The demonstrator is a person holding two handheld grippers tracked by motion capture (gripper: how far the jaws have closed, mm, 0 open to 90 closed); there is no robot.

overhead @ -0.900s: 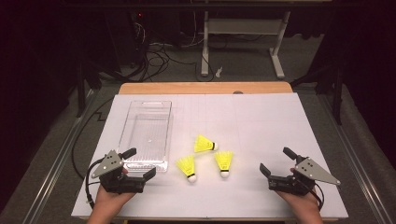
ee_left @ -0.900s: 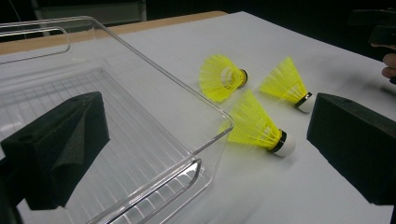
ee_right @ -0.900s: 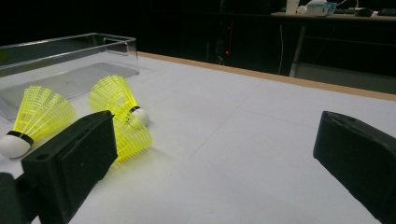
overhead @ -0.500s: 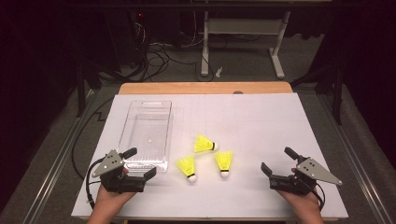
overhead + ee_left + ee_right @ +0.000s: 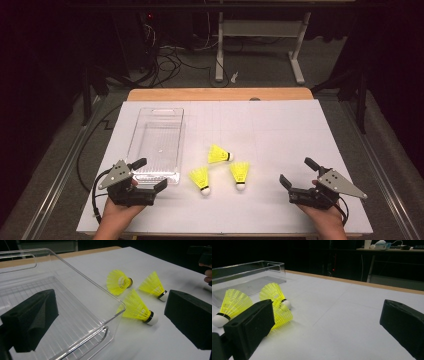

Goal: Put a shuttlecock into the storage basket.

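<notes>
Both claws, left claw [image 5: 150, 176] and right claw [image 5: 296, 174], rest on the white bench [image 5: 280, 130] with jaws apart and empty, three yellow plastic shuttlecocks [image 5: 220, 154] lying between them, the clear plastic tray [image 5: 156, 119] just ahead of the left claw, apparently awaiting loading.

I see a table [image 5: 280, 95] with a wooden top, nearly all of it covered by a white sheet [image 5: 280, 135] that leaves a strip of wood bare along the far edge. On the sheet's left half lies a clear tray [image 5: 134, 140], long side running away from me. Just right of its near end three yellow shuttlecocks lie on their sides close together: one [image 5: 219, 154] farther off, one [image 5: 200, 179] nearest the tray and one [image 5: 239, 174] to its right.
</notes>
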